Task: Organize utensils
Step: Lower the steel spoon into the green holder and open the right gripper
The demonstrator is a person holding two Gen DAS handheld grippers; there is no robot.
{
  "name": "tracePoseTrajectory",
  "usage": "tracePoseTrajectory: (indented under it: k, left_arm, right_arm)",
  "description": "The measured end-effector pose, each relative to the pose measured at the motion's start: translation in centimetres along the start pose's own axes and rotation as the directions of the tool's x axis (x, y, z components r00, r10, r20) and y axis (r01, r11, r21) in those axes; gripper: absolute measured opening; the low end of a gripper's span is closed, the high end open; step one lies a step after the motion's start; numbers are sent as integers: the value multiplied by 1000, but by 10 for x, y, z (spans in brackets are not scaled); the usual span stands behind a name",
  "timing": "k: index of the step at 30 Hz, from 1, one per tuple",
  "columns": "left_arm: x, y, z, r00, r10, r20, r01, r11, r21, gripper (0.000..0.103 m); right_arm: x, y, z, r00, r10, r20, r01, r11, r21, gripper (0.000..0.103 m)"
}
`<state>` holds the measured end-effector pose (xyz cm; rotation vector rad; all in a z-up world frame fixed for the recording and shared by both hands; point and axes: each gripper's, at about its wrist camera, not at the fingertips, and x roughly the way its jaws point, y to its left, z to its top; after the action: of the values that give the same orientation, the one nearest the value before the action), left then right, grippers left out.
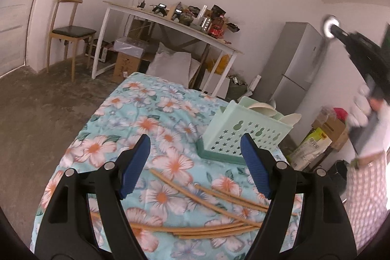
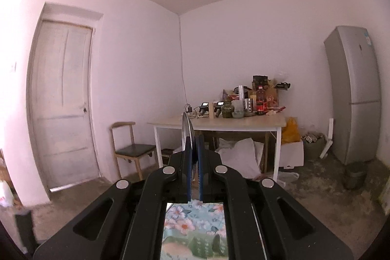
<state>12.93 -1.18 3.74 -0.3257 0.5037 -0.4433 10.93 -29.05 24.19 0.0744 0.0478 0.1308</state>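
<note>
Left tongs (image 1: 195, 165), released, should settle squarely over one chopstick (image 1: 212, 196); right tongs (image 2: 194, 169) grasp probably a spoon (image 2: 187, 130).

A desk with floral cloth (image 1: 126, 118) carries a green utensil basket (image 1: 246, 135) and several loose wooden chopsticks (image 1: 207, 229) nearer.

White walls, cluttered white table (image 2: 217, 124), grey fridge (image 2: 353, 94)

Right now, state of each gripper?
Left gripper: open, empty, above the chopsticks.
Right gripper: shut on a metal spoon.
</note>
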Motion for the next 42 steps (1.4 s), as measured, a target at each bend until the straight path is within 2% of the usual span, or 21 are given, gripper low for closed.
tracePoseTrajectory:
  k: [3, 7, 11, 15, 19, 22, 24, 25, 26, 28, 31, 36, 40, 42]
  left_arm:
    - [-4, 3, -4, 1000, 18, 8, -18, 1000, 7, 72]
    - [-6, 11, -6, 1000, 30, 2, -30, 1000, 2, 72]
    - [-6, 17, -6, 999, 40, 0, -40, 999, 0, 72]
    - [-5, 21, -7, 999, 43, 1, -43, 999, -13, 72]
    - [-4, 22, -8, 999, 42, -6, -42, 999, -13, 72]
    - [-4, 20, -8, 999, 40, -10, -41, 999, -11, 72]
    - [-4, 20, -8, 999, 40, -15, -40, 999, -13, 73]
    - [-4, 19, -9, 999, 40, -16, -40, 999, -13, 73]
    - [-5, 18, -10, 999, 39, -18, -39, 999, -12, 73]
    - [-4, 16, -11, 999, 37, -24, -37, 999, -10, 74]
    - [-4, 12, -11, 999, 30, -28, -30, 1000, -7, 74]
    - [-4, 3, -15, 999, 18, -40, -18, 1000, 8, 75]
    - [-2, -1, -20, 998, 16, -64, -15, 1000, 17, 75]
    - [-1, -3, -24, 997, 15, -79, -14, 1000, 20, 75]
  right_arm:
    - [40, 6, -17, 998, 2, -59, -3, 1000, -9, 4]
    - [82, 5, -46, 990, -45, -137, 43, 999, -17, 4]
    - [108, 10, -71, 976, -112, -184, 98, 992, -82, 4]
    - [124, 18, -96, 961, -137, -239, 104, 984, -144, 4]
    - [127, 20, -115, 943, -113, -312, 74, 988, -134, 6]
    - [121, 18, -121, 931, -56, -360, 18, 994, -108, 7]
    - [109, 19, -120, 931, -33, -364, -5, 995, -102, 22]
    - [101, 18, -119, 933, -27, -358, -9, 995, -100, 36]
    - [91, 16, -116, 937, -6, -349, -27, 996, -88, 42]
    - [72, 13, -109, 944, 31, -328, -57, 996, -70, 46]
    - [37, 7, -96, 955, 29, -295, -52, 996, -69, 57]
    - [-16, -8, -93, 958, 41, -283, -43, 999, -4, 77]
    - [-48, -20, -116, 935, 59, -351, -35, 997, 75, 86]
    - [-59, -26, -137, 908, 59, -415, -13, 994, 112, 87]
